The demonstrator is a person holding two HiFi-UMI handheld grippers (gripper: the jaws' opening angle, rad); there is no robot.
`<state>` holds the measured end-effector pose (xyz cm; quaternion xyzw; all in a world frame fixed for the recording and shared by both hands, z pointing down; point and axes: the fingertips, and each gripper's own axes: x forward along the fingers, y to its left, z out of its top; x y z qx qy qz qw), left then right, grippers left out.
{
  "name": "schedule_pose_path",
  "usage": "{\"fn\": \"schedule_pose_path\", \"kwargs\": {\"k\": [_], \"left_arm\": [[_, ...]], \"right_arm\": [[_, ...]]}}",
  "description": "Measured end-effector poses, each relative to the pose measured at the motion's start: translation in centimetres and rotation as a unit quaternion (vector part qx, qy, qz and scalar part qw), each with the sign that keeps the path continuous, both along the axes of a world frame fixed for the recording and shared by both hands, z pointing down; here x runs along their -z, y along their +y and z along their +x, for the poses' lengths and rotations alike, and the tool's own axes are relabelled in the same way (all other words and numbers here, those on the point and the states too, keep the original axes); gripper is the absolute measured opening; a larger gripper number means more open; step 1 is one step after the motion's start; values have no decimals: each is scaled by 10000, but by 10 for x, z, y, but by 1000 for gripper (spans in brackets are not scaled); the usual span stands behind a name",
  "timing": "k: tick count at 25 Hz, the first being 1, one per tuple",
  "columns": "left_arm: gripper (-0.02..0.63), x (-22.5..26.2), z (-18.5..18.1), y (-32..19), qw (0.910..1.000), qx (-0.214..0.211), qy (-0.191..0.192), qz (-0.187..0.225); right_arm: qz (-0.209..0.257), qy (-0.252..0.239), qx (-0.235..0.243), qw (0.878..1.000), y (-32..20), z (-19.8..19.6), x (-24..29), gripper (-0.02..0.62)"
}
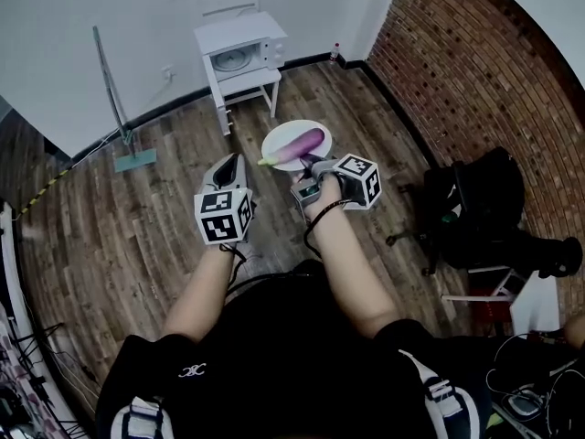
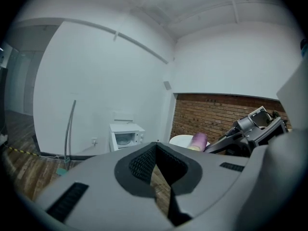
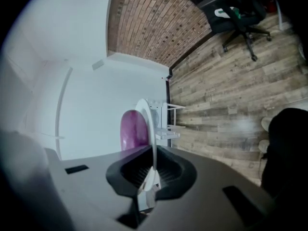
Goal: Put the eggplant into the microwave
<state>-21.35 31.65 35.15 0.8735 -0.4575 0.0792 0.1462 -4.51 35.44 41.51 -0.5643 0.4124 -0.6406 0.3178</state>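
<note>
Here, both forearms reach forward, angled slightly down. The right hand-held gripper (image 1: 309, 165) clamps the rim of the plate (image 1: 277, 141) that carries the eggplant (image 1: 303, 144). The left hand-held gripper (image 1: 234, 159) is closed and empty, and the microwave (image 1: 241, 49) stands well apart.

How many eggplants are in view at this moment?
1. The eggplant lies on the white plate, whose rim the right gripper clamps. None shows inside the microwave by the wall, but its interior is too small to tell.

Sparse studio-like room: brick wall (image 1: 475, 71), plank floor (image 1: 137, 245), office chair (image 1: 475, 213), microwave (image 1: 239, 48) on stand
</note>
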Motion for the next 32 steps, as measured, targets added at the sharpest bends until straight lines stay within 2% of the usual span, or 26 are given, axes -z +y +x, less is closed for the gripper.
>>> {"fn": "schedule_pose_path", "kwargs": {"k": [5,10,17,21,28,32], "left_arm": [[0,-15,12,-25,9999,-74,-112,-109],[0,-26,40,-69,9996,-61,-245,-100],[0,-20,91,-155,9990,312,-205,-255],[0,-16,119,-199,9980,534,-259,-197],[0,-17,160,-265,9962,830,-193,-203],[0,-26,174,-285,9940,1027,-84,-359]], "right_arm": [[-158,-94,-74,9998,-21,11,-19,26],[-202,-212,-54,9996,-66,39,-34,26],[-96,-143,298,9994,-163,101,-23,26],[-72,-112,516,9986,-216,133,-19,26],[-165,-37,982,9950,-287,169,-24,26],[-166,-109,1223,9923,-318,181,-26,26]]}}
